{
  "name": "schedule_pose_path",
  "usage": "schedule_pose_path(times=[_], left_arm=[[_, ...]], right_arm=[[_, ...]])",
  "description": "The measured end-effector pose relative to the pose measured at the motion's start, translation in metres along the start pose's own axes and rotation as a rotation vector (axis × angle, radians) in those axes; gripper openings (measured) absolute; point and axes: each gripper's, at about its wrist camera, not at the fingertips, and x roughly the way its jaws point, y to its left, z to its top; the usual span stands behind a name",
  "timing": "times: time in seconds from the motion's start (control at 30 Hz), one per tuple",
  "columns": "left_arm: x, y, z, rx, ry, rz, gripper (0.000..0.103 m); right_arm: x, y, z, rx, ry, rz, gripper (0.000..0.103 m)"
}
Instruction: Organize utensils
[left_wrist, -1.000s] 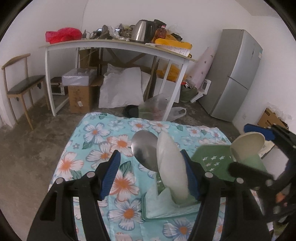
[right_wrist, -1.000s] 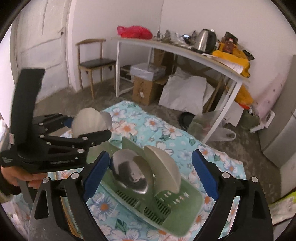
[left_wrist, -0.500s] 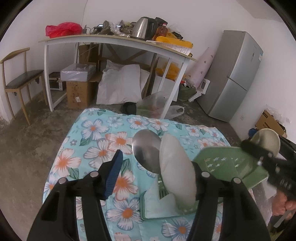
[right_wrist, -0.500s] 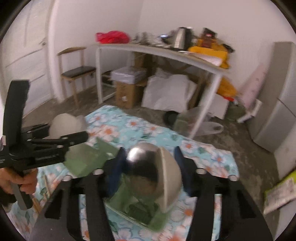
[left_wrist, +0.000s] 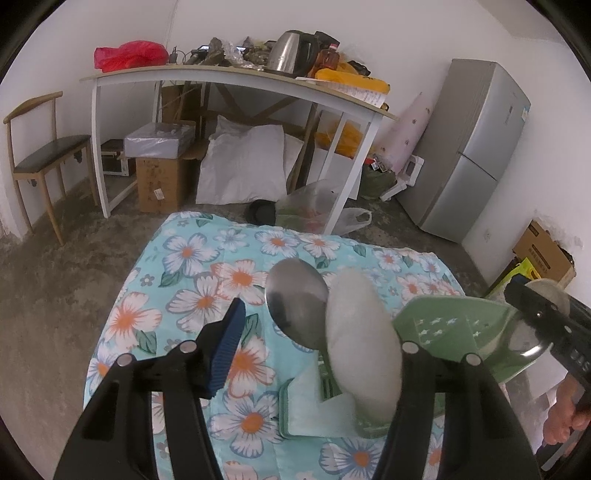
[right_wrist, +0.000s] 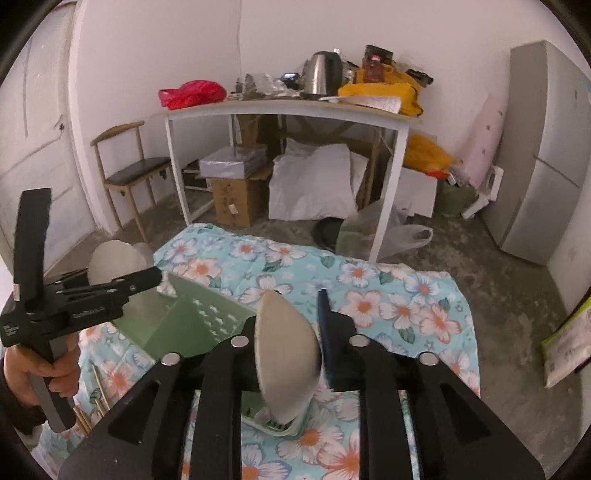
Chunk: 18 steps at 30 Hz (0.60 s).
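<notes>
A green slotted utensil rack (left_wrist: 454, 332) (right_wrist: 192, 328) is over the flowered tablecloth (left_wrist: 207, 288) between both grippers. In the left wrist view a steel spoon (left_wrist: 295, 302) and a white spoon (left_wrist: 362, 350) stand upright in it. My left gripper (left_wrist: 314, 325) is open: the white spoon leans at its right finger and the left pad (left_wrist: 225, 347) stands clear. In the right wrist view my right gripper (right_wrist: 288, 325) is shut on another white spoon (right_wrist: 286, 354). Its jaws are opening slightly, and the spoon hides the left pad.
A hand holds the left gripper (right_wrist: 155, 282) at the left of the right wrist view. Beyond the cloth's far edge stand a white table (left_wrist: 240, 77) with a kettle, boxes and sacks under it, a chair (left_wrist: 40, 151) at left and a fridge (left_wrist: 469, 147) at right.
My right gripper went from wide open to closed around the white spoon and rolled; the steel spoon left its view. It slid right in the left wrist view. The left gripper stayed put.
</notes>
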Motion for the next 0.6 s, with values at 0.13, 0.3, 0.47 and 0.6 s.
schedule_pose_path(times=[0.13, 0.3, 0.47, 0.6], left_arm=[[-0.001, -0.001, -0.001, 0.008, -0.004, -0.001, 0.058], [-0.004, -0.003, 0.0, 0.014, -0.01, -0.003, 0.058], [-0.013, -0.004, 0.002, 0.015, -0.046, -0.026, 0.058], [-0.025, -0.005, 0.006, 0.008, -0.09, -0.05, 0.058]], right_arm=[[-0.012, -0.002, 0.005, 0.015, -0.047, 0.03, 0.056], [-0.027, -0.012, 0.006, 0.081, -0.093, 0.108, 0.059], [-0.05, -0.027, 0.002, 0.191, -0.142, 0.204, 0.061], [-0.073, -0.038, -0.009, 0.268, -0.17, 0.243, 0.061]])
